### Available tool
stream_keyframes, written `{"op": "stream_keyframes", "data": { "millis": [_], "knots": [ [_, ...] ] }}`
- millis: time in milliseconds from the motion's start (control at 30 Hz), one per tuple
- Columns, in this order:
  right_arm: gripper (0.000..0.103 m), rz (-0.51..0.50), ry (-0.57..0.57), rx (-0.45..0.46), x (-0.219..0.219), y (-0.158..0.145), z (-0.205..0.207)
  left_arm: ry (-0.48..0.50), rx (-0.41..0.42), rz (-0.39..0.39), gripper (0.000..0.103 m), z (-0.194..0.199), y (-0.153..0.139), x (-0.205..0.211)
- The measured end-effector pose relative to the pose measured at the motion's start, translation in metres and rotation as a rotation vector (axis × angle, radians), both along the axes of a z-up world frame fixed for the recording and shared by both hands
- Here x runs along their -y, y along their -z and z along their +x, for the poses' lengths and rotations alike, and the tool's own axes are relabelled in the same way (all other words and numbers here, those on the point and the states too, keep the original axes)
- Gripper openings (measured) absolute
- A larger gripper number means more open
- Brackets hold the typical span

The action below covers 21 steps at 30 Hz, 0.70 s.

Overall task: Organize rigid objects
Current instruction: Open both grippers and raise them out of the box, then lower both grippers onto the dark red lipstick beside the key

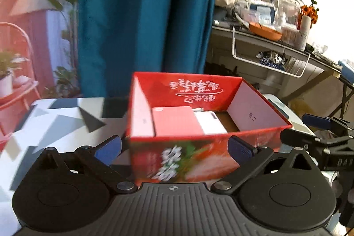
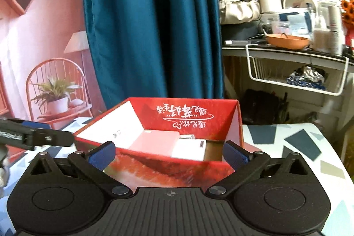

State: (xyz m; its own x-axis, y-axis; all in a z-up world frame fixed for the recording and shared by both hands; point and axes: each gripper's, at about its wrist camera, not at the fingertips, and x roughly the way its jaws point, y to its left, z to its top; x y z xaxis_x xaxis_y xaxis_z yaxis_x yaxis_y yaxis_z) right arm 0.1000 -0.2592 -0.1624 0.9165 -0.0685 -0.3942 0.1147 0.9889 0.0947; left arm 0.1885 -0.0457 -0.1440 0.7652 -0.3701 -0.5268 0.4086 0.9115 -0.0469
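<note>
A red open cardboard box (image 1: 190,90) with white lettering stands on the patterned table; it also shows in the right wrist view (image 2: 188,116). Inside lie a pink flat box (image 1: 177,122) (image 2: 154,141) and a white flat box (image 1: 210,123) (image 2: 188,148), side by side. My left gripper (image 1: 174,147) is open, its blue pads on either side of the box's near wall, empty. My right gripper (image 2: 168,153) is open, close in front of the box's near wall, empty. Each gripper shows at the edge of the other's view.
The table (image 1: 55,123) has a white cloth with grey and blue shapes (image 2: 298,143). A blue curtain (image 1: 143,14) hangs behind. A cluttered desk (image 2: 287,50) with an orange bowl (image 2: 287,40) and a white wire basket (image 2: 296,79) stands at the right.
</note>
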Motion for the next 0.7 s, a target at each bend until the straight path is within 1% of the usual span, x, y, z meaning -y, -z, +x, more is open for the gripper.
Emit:
{"op": "stream_keyframes", "data": {
  "millis": [167, 333, 433, 500, 567, 633, 700],
  "knots": [
    [0.103, 0.034, 0.014, 0.036, -0.018, 0.003, -0.035, -0.057, 0.042, -0.028, 0.103, -0.044, 0.000, -0.025],
    [0.103, -0.003, 0.063, 0.025, -0.035, 0.011, -0.067, -0.087, 0.060, -0.054, 0.103, -0.079, 0.004, -0.033],
    [0.103, -0.021, 0.069, 0.017, -0.041, 0.022, -0.080, -0.085, 0.076, -0.050, 0.103, -0.091, 0.015, -0.032],
    [0.103, -0.046, 0.086, -0.015, -0.044, 0.032, -0.081, -0.079, 0.044, -0.037, 0.103, -0.090, 0.025, -0.032],
    [0.103, -0.049, 0.107, -0.062, -0.045, 0.043, -0.077, -0.092, 0.003, -0.052, 0.103, -0.082, 0.032, -0.034],
    [0.103, -0.029, 0.127, -0.100, -0.043, 0.054, -0.073, -0.100, -0.020, -0.070, 0.103, -0.079, 0.039, -0.038],
    [0.103, -0.002, 0.127, -0.125, -0.041, 0.066, -0.070, -0.096, -0.024, -0.055, 0.103, -0.082, 0.048, -0.040]
  ]
}}
